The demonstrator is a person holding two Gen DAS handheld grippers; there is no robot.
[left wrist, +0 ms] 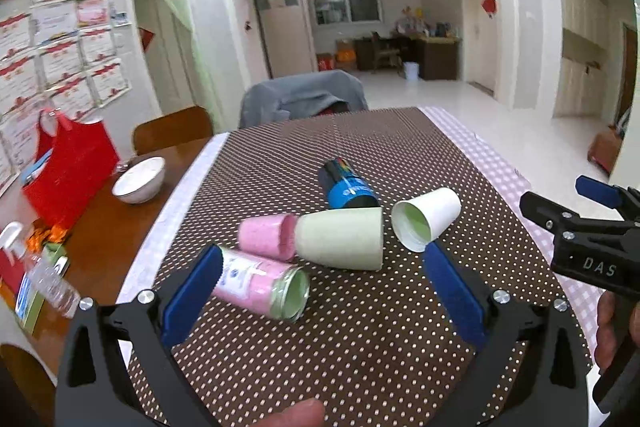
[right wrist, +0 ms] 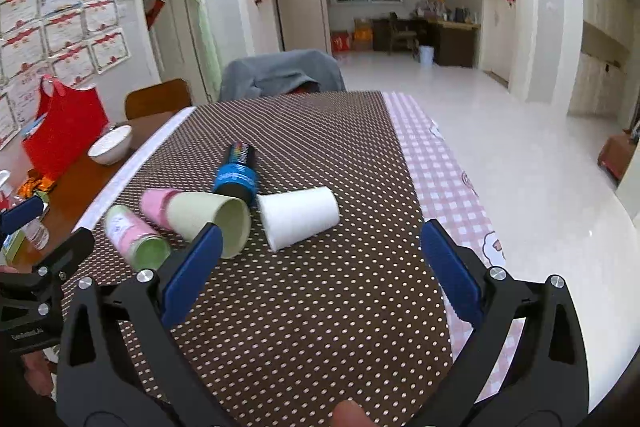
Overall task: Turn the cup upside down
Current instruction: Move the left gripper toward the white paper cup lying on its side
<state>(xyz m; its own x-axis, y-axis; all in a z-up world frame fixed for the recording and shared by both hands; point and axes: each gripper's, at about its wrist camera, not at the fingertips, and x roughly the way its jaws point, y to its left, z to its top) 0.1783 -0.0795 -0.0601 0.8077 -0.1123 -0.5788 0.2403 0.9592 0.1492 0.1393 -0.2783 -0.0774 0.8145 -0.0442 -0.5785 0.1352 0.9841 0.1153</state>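
The dotted cloth [right wrist: 304, 307] is the biggest thing here. On it lie a pale green cup [right wrist: 208, 219] and, just right of it, a white cup [right wrist: 298, 217], both on their sides. No cup is flipped yet. The left gripper [left wrist: 320, 291] and right gripper [right wrist: 320, 267] are both spread wide, holding nothing.

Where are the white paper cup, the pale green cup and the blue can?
white paper cup [right wrist: 298, 217], right wrist view, on its side wall
pale green cup [left wrist: 340, 239], left wrist view, on its side wall
blue can [left wrist: 347, 189], left wrist view, on its blue label
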